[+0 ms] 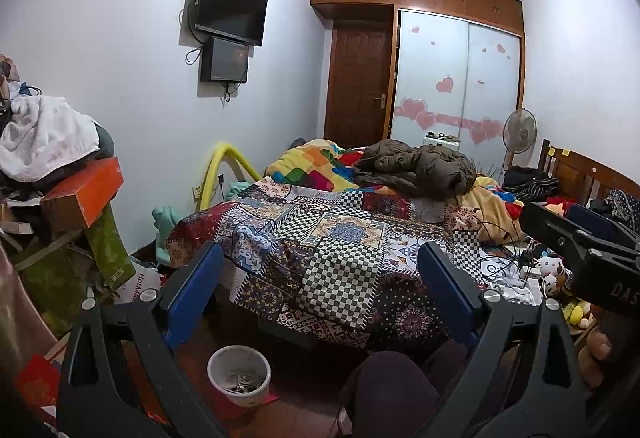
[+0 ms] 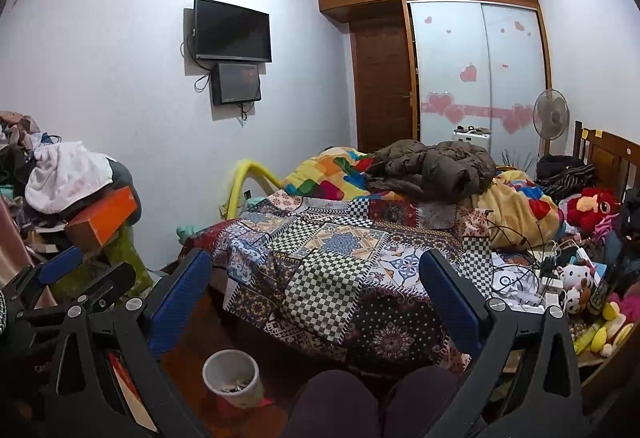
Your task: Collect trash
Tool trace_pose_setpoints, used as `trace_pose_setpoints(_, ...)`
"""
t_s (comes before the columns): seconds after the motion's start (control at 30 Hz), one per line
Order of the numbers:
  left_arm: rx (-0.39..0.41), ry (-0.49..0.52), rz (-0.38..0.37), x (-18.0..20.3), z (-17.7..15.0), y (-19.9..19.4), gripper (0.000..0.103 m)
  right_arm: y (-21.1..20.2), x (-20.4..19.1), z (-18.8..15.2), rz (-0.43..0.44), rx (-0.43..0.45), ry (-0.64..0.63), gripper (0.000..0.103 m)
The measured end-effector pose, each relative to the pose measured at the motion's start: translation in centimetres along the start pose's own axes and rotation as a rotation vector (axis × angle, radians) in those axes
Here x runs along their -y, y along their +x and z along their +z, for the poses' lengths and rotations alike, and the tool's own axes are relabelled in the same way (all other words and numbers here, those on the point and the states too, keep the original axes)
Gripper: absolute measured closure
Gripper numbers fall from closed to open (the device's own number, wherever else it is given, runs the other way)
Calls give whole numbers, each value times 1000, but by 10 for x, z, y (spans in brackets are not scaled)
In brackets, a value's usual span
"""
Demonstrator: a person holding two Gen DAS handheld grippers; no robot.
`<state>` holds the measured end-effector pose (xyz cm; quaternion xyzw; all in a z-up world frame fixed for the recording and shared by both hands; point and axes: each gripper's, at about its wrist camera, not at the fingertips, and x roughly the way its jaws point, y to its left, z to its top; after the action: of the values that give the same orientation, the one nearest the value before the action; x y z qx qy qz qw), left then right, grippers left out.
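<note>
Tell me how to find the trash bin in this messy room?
Start at the big bed with the patchwork cover. On the floor at its near corner stands a small white bin. It is the only round open cup-shaped thing there, with scraps inside.

Wide-open left hand-held gripper [image 1: 320,258] — white wastebasket [image 1: 239,374] below, on floor

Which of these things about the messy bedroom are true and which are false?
1. The small white waste bin on the floor already has scraps in it. True.
2. The left gripper has its jaws shut on a wrapper. False: they stand wide open and hold nothing.
3. The crumpled brown padded jacket lies on the bed. True.
4. The black flat television stands on the floor. False: it hangs on the wall.
5. The right gripper has open jaws. True.
6. The brown wooden door is wide open. False: it is closed.
</note>
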<state>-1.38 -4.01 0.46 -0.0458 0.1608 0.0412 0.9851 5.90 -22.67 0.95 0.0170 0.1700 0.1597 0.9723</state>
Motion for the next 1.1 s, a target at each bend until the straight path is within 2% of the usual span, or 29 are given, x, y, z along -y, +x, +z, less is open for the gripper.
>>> trace_pose_setpoints(0.33,5,-13,13,0,-2,-1,1,2,1,1,5,-6,-4,0)
trace_pose_setpoints(1.1,13,0,-8,6,-3,-4,0,2,2,1,7,-3,-12,0)
